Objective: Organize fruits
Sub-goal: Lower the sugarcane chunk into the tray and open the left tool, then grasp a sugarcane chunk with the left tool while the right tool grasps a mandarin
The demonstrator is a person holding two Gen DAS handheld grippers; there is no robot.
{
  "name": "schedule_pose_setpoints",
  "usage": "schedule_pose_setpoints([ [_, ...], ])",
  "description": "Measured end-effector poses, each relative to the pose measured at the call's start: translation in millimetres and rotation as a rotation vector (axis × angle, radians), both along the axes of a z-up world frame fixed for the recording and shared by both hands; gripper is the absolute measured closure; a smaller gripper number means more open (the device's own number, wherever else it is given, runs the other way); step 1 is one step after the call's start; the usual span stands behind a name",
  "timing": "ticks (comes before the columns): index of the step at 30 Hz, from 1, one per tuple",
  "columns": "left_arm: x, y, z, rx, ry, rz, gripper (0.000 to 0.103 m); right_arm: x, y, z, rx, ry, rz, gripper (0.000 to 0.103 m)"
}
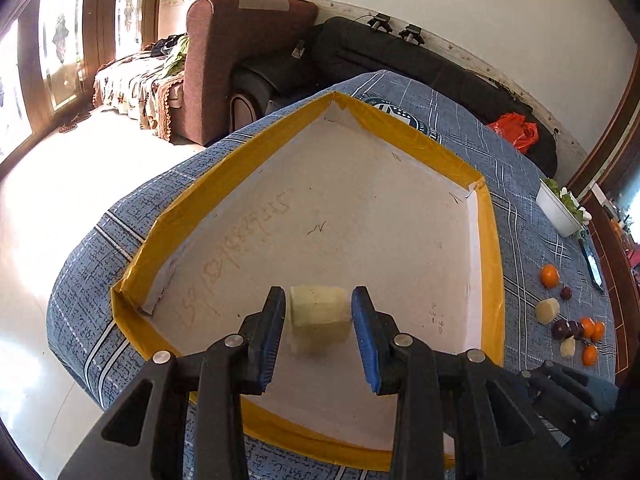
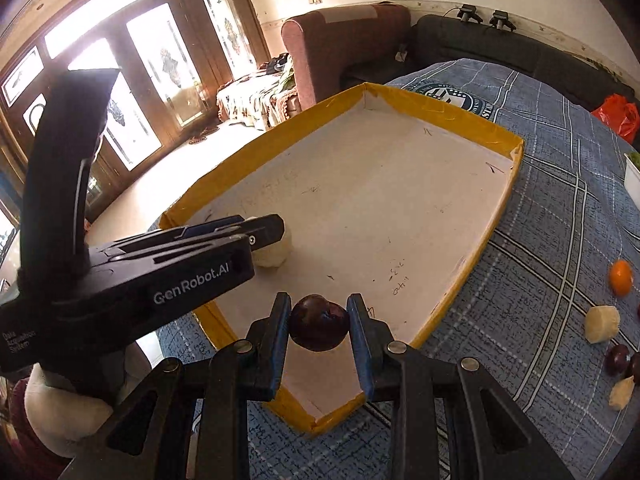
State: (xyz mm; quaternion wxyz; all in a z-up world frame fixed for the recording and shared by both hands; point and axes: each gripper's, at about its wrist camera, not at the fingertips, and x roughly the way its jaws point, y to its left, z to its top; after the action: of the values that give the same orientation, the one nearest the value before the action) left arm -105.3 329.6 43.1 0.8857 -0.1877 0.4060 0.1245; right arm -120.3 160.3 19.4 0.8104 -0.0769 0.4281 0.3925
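Note:
A shallow white tray with a yellow rim [image 1: 400, 128] lies on the blue checked cloth. My left gripper [image 1: 319, 294] is shut on a pale yellow fruit chunk [image 1: 318, 316], low over the tray's near left part. In the right wrist view the left gripper [image 2: 272, 226] reaches in from the left, and the chunk [image 2: 274, 254] is at or just above the tray floor [image 2: 380, 184]. My right gripper [image 2: 319, 300] is shut on a dark purple plum [image 2: 319, 330], held above the tray's near corner.
Loose fruit lies on the cloth right of the tray: oranges [image 1: 549, 276], plums [image 1: 560, 328] and pale chunks [image 1: 547, 311]. Farther back are a white tub of greens [image 1: 558, 208], a phone [image 1: 592, 264] and a red bag [image 1: 514, 130]. Sofas stand beyond the table's far edge.

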Motion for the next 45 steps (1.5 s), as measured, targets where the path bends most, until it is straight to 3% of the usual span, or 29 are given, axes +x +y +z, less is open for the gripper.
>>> schedule_pose_setpoints([
  [5, -5, 4, 6, -0.016, -0.027, 0.018, 0.065, 1, 4, -10, -0.024, -0.005, 0.005, 0.069],
  [9, -14, 7, 20, -0.018, -0.07, 0.041, 0.055, -3, 4, -7, -0.027, -0.039, 0.007, 0.068],
  [13, -23, 4, 37, -0.008, -0.114, 0.046, 0.047, -10, -1, 3, -0.002, -0.067, 0.009, 0.047],
  [19, -36, -11, 62, 0.017, -0.173, 0.033, 0.037, -25, -27, 23, 0.047, -0.115, -0.024, 0.046],
  [26, -36, -53, 79, 0.063, -0.2, -0.08, 0.03, -31, -117, 26, 0.12, -0.087, -0.175, 0.044],
  [37, -13, -136, 61, 0.052, -0.164, -0.323, 0.028, -9, -326, -1, 0.109, -0.016, -0.648, 0.044],
  [40, -3, -161, 49, 0.041, -0.129, -0.391, 0.028, 5, -354, -6, 0.101, -0.006, -0.719, 0.044],
  [45, 9, -202, 31, 0.004, -0.092, -0.527, 0.028, 29, -365, -13, 0.096, 0.005, -0.775, 0.044],
])
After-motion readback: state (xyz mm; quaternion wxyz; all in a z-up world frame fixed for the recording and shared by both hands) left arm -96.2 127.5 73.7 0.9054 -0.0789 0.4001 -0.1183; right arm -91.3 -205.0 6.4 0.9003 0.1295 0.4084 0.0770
